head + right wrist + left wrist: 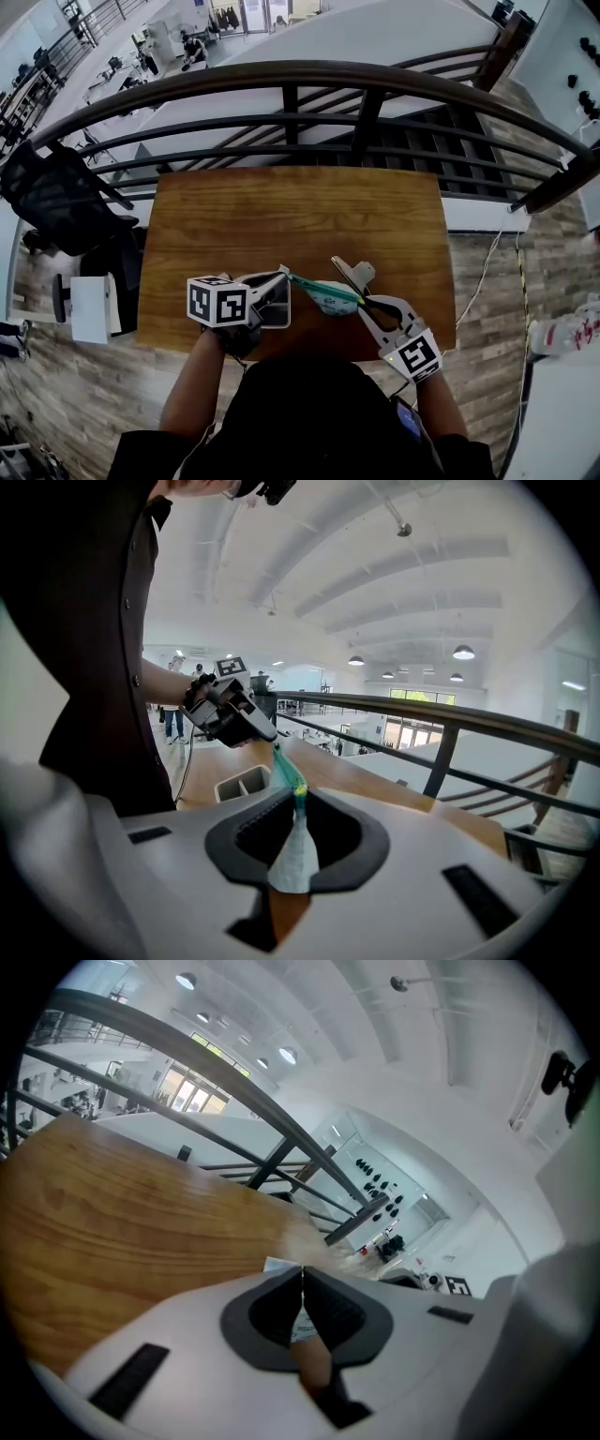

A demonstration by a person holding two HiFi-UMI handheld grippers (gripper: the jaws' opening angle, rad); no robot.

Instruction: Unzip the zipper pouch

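The zipper pouch (326, 296), white with a green zip edge, hangs stretched between my two grippers just above the table's near edge. My left gripper (283, 274) is shut on its left end; in the left gripper view only a thin white scrap (302, 1331) shows between the closed pads of that gripper (302, 1277). My right gripper (364, 300) is shut on the right end. In the right gripper view the pouch (296, 855) runs out of that gripper (299, 797) as a green strip to the left gripper (267, 735). Whether the zip is open is hidden.
A small grey two-compartment tray (276, 317) sits on the wooden table (291, 211) under the left gripper, also seen as the tray (240, 782). A dark metal railing (300, 75) runs past the table's far side, with a drop behind it. A black chair (56, 202) stands at the left.
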